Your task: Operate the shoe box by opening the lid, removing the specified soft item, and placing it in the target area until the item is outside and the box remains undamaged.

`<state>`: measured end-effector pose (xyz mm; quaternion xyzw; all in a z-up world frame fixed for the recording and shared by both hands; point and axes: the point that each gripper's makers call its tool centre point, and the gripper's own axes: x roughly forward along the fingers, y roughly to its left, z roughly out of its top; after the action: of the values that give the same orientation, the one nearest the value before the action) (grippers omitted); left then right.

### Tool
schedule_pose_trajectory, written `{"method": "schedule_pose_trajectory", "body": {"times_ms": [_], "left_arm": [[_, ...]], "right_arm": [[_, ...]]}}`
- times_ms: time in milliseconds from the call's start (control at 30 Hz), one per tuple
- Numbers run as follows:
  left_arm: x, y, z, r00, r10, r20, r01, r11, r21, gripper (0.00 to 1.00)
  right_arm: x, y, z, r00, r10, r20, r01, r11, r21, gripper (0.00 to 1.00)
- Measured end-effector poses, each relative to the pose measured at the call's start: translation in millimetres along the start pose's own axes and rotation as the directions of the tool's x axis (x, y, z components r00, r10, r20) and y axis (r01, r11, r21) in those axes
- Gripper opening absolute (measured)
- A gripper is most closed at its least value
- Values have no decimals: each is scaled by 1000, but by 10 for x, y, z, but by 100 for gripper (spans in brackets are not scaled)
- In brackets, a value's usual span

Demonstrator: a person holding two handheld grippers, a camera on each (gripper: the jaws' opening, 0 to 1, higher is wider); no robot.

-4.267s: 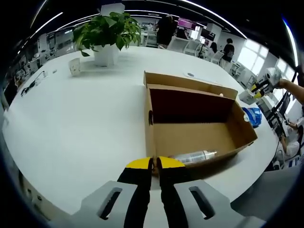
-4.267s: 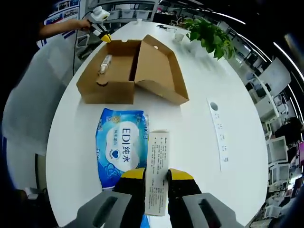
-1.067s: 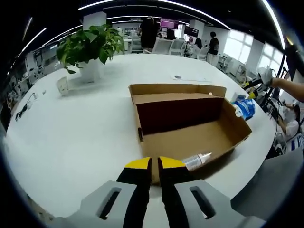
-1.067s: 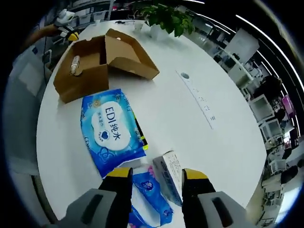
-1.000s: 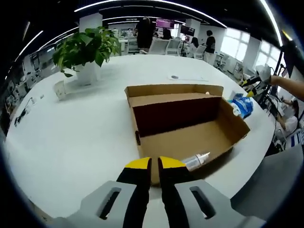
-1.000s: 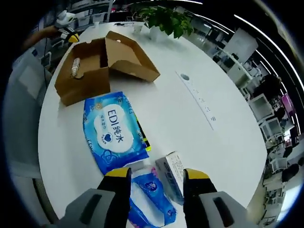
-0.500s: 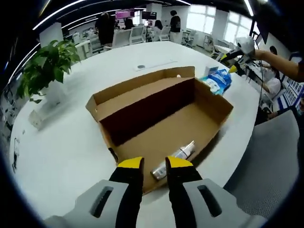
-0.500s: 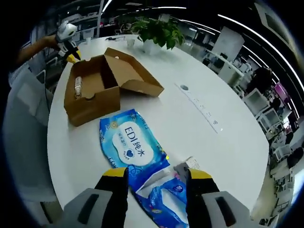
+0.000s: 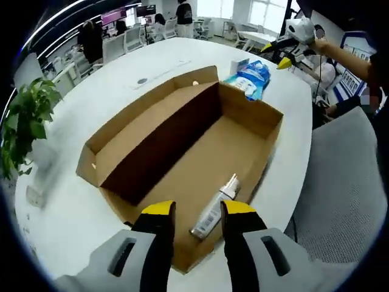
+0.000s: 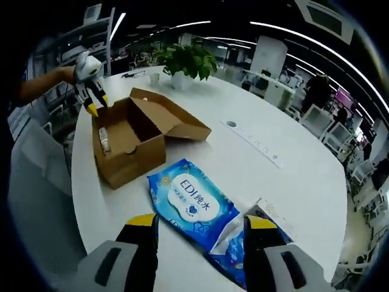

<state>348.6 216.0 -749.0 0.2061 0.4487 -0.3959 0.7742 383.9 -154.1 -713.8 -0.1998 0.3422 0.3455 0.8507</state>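
The left gripper (image 9: 196, 210) hovered open above a bottle (image 9: 214, 208) in the open shoe box (image 9: 182, 152) — the right gripper (image 10: 199, 224), wide open, hung above a blue wipes pack (image 10: 191, 204).

The open shoe box (image 10: 130, 146) sits on the white table (image 10: 243, 164), with a bottle (image 10: 104, 140) inside. The left gripper (image 10: 91, 85) hovers above the box. A blue wipes pack (image 10: 191, 204) lies near the box, between the right gripper's (image 10: 200, 228) spread jaws.
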Motion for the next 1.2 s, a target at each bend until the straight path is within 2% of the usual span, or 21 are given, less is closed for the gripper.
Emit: {"method": "schedule_pose_trajectory", "body": {"times_ms": [133, 300, 367, 433, 567, 633, 700, 800, 867, 900, 1067, 1200], "left_arm": [[75, -90, -1, 996, -76, -45, 78, 996, 45, 30], [163, -147, -32, 988, -114, -104, 124, 988, 96, 30], [197, -172, -50, 983, -137, -125, 151, 983, 109, 30], [208, -196, -106, 973, -151, -173, 175, 975, 136, 30], [275, -183, -71, 969, -162, -184, 192, 969, 155, 30], [331, -167, -77, 963, -171, -208, 209, 962, 177, 30], [366, -185, -94, 952, -195, -236, 246, 946, 210, 30], [424, -190, -99, 941, -223, -255, 282, 933, 223, 31], [446, -207, -129, 924, -250, -288, 324, 914, 245, 32], [462, -214, -130, 917, -264, -299, 345, 902, 262, 32], [513, -218, -119, 896, -298, -328, 392, 879, 272, 36], [558, -231, -124, 875, -332, -352, 439, 851, 287, 38]], "right_arm": [[-13, 148, 48, 1000, 3, 23, -4, 1000, 26, 55], [15, 348, 142, 998, 14, 62, -18, 998, 63, 55], [34, 434, 171, 997, 28, 71, -34, 996, 79, 55], [65, 500, 175, 997, 23, 71, -28, 998, 65, 55], [110, 626, 198, 996, 27, 80, -33, 996, 79, 55], [129, 716, 210, 996, 32, 88, -40, 995, 91, 55], [117, 776, 234, 994, 38, 103, -49, 993, 107, 55], [81, 817, 261, 991, 41, 124, -60, 987, 149, 56], [49, 828, 257, 991, 37, 129, -58, 985, 160, 57], [30, 837, 249, 991, 35, 130, -56, 985, 162, 57], [-103, 869, 180, 991, 34, 126, -56, 984, 170, 58], [-259, 887, 93, 992, 26, 127, -48, 983, 177, 60]]}}
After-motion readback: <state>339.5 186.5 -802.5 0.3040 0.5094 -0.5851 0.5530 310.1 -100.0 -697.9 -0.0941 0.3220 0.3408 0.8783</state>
